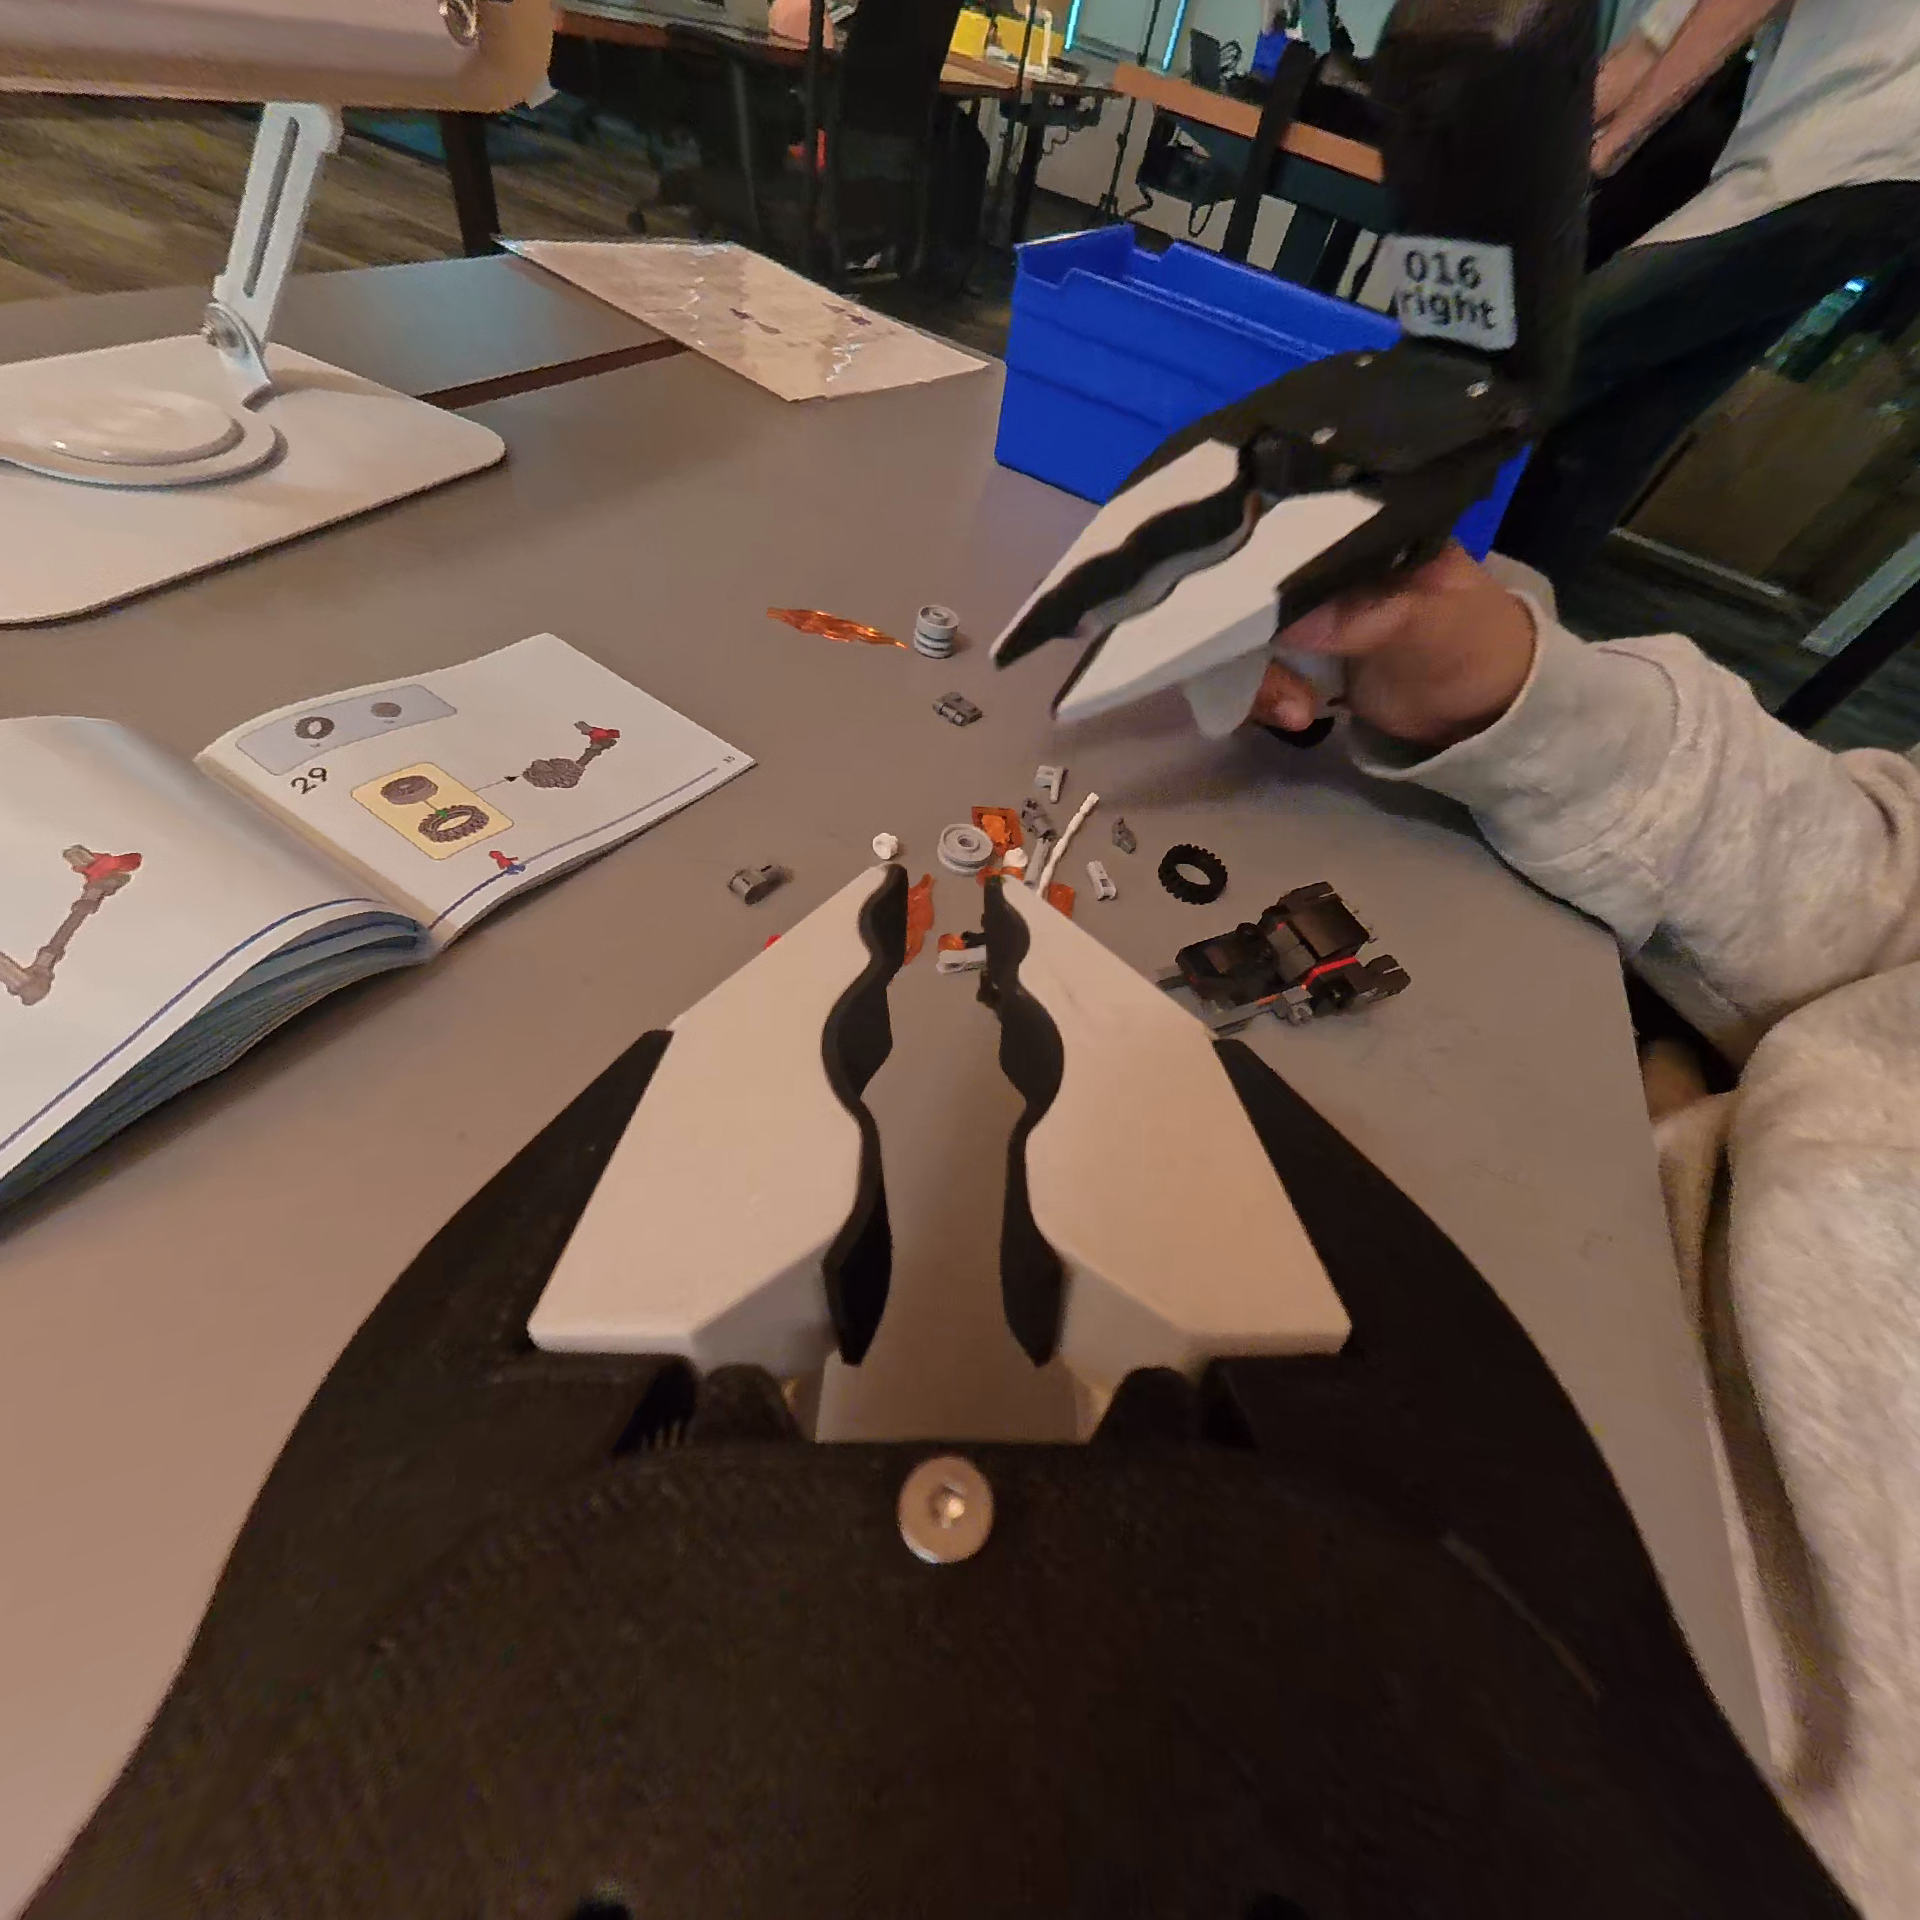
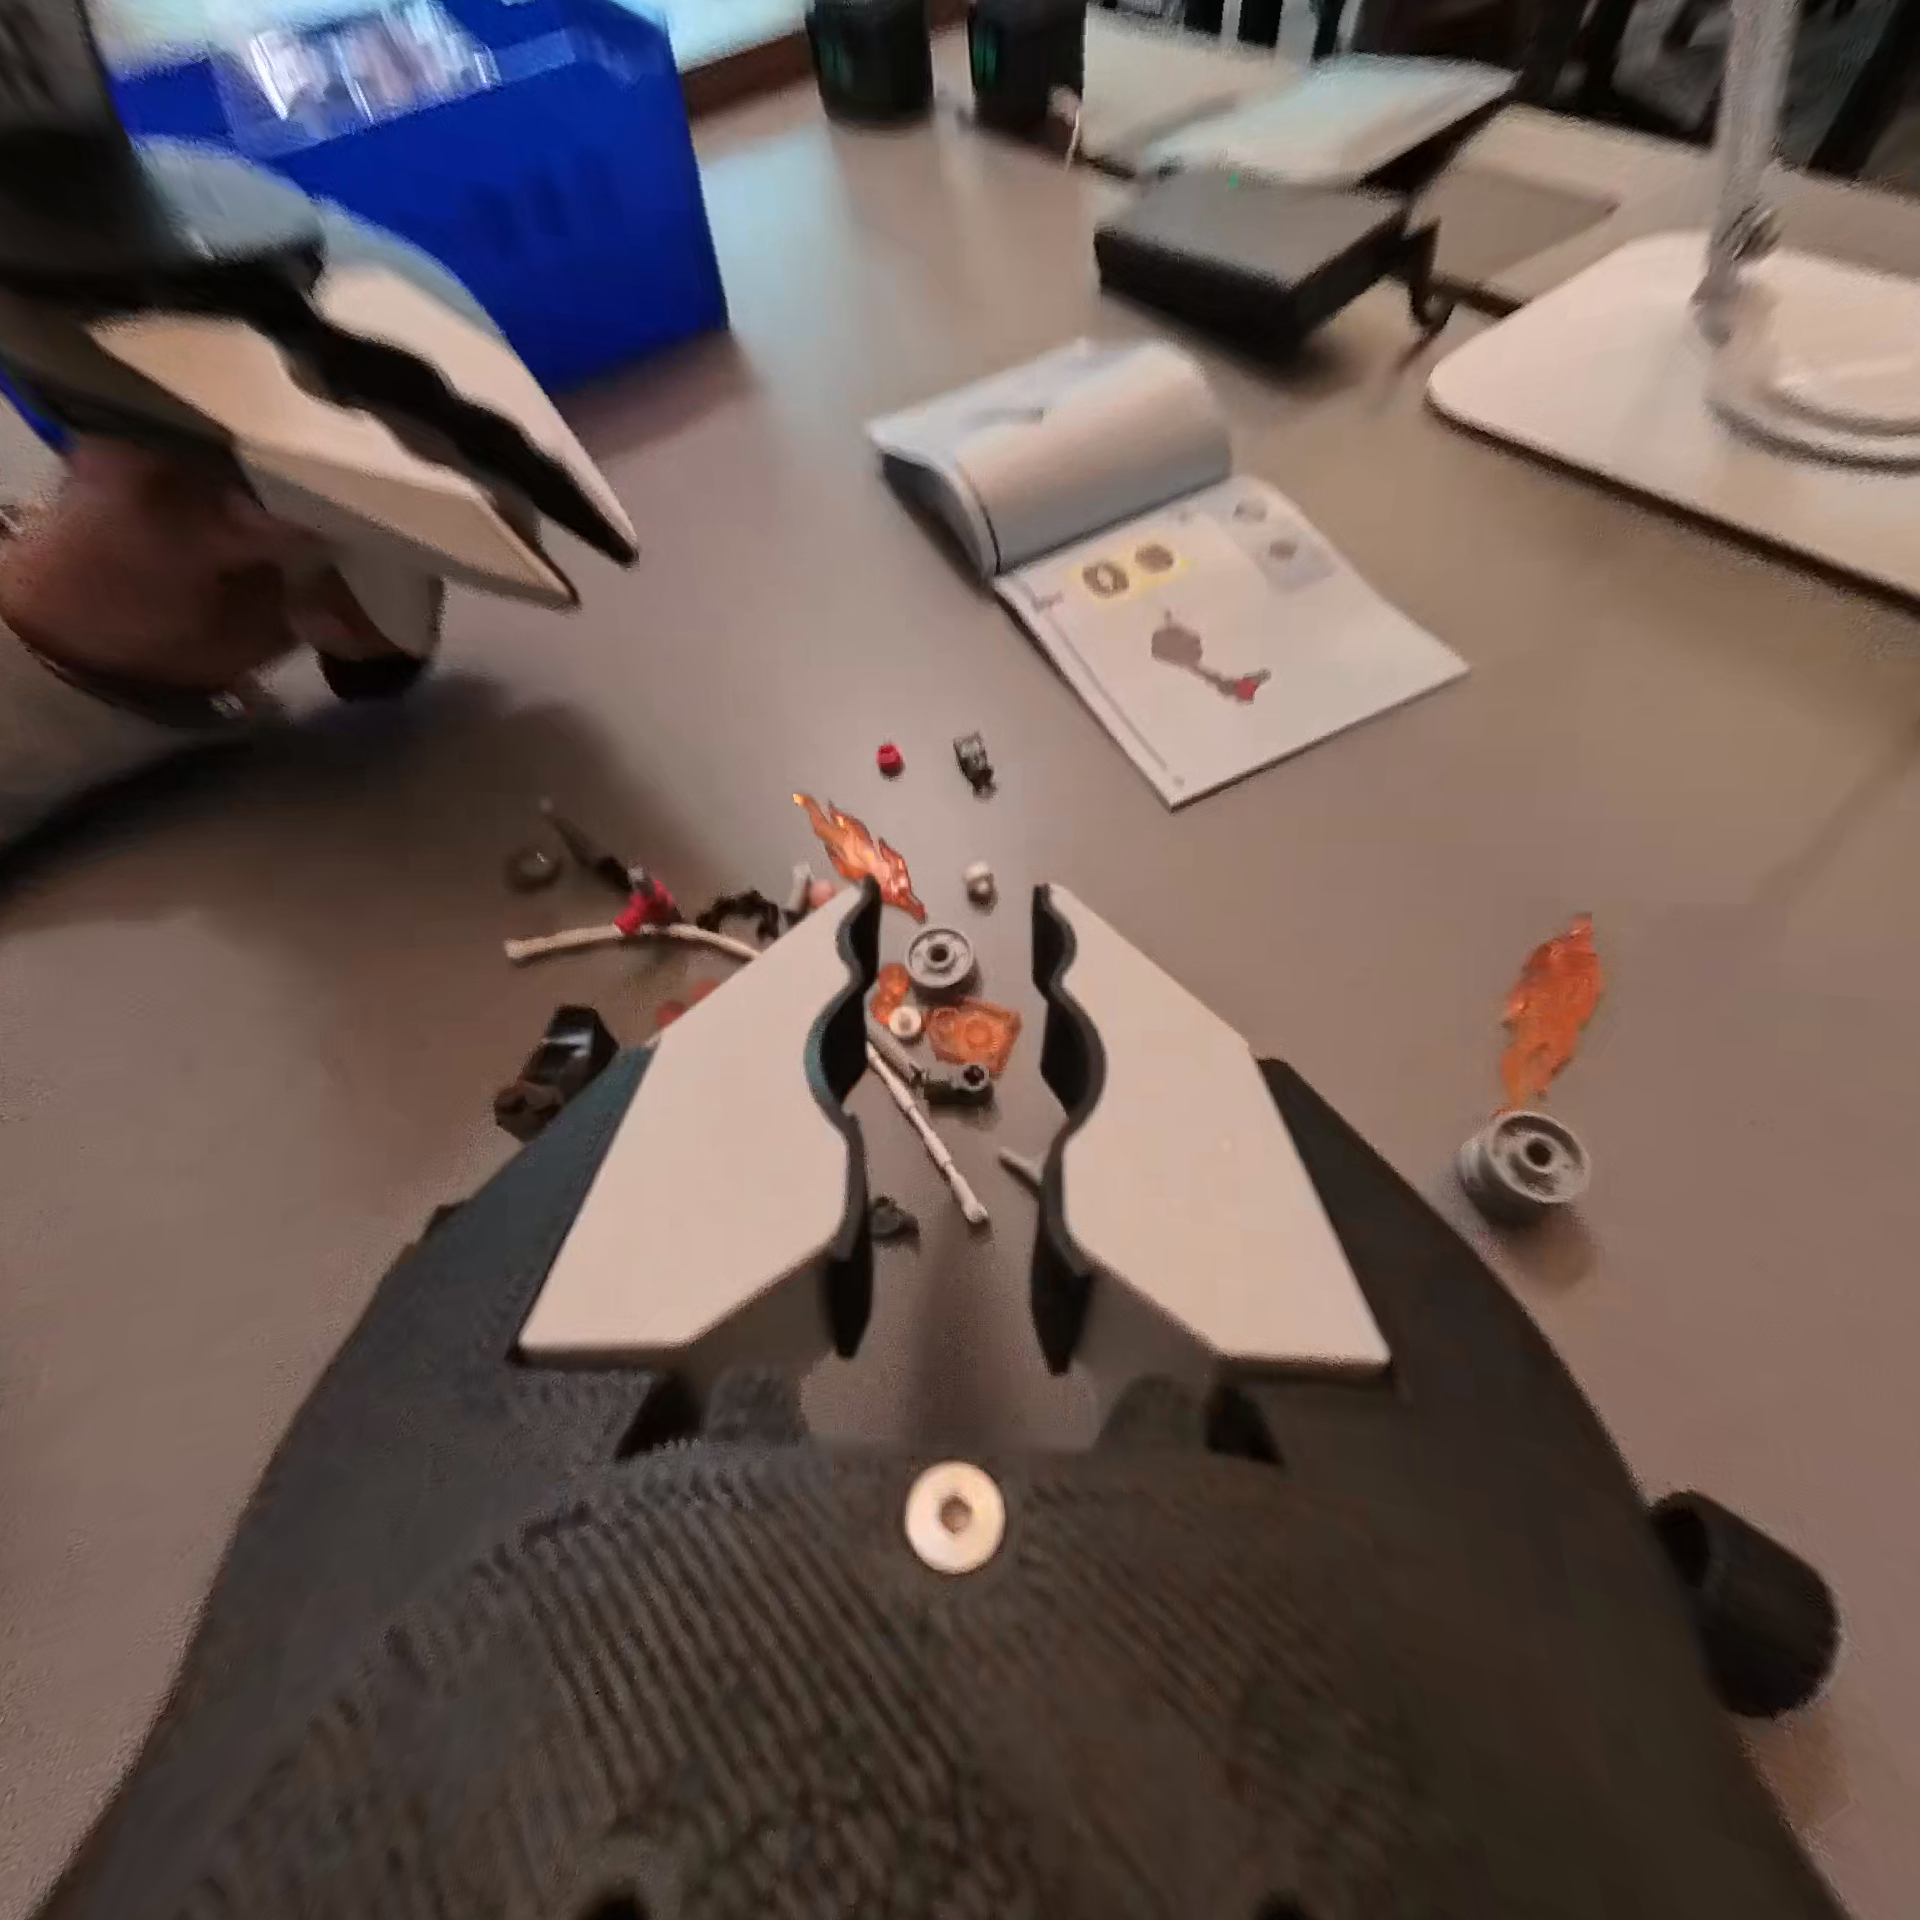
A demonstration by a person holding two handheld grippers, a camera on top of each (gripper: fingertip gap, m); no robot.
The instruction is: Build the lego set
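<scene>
Loose lego pieces lie on the grey table [image 1: 623,520]: a grey wheel hub [image 1: 964,847] [image 2: 940,958], a black tyre [image 1: 1192,873], orange flame pieces [image 1: 831,627] [image 2: 1553,1003] and a second grey hub [image 1: 937,631] [image 2: 1524,1164]. A partly built black model [image 1: 1288,961] lies at the right. My left gripper [image 1: 940,883] is open and empty, just short of the pile. My right gripper [image 2: 956,899] is open and empty above the hub. The right gripper also shows in the left wrist view [image 1: 1029,686], and the left gripper in the right wrist view [image 2: 601,575].
An open instruction booklet [image 1: 312,831] [image 2: 1195,623] lies left of the pile. A white stand base [image 1: 208,468] [image 2: 1714,395], a clear plastic bag [image 1: 748,312], a blue bin [image 1: 1164,353] [image 2: 499,177] and a black box [image 2: 1247,249] stand farther back. Across from one pair of fingers to the other is roughly 11 cm. From my right tips it is roughly 5 cm to the grey wheel hub [image 2: 940,958]; from my left, 11 cm. My left wrist view [image 1: 964,842] looks at it from another angle.
</scene>
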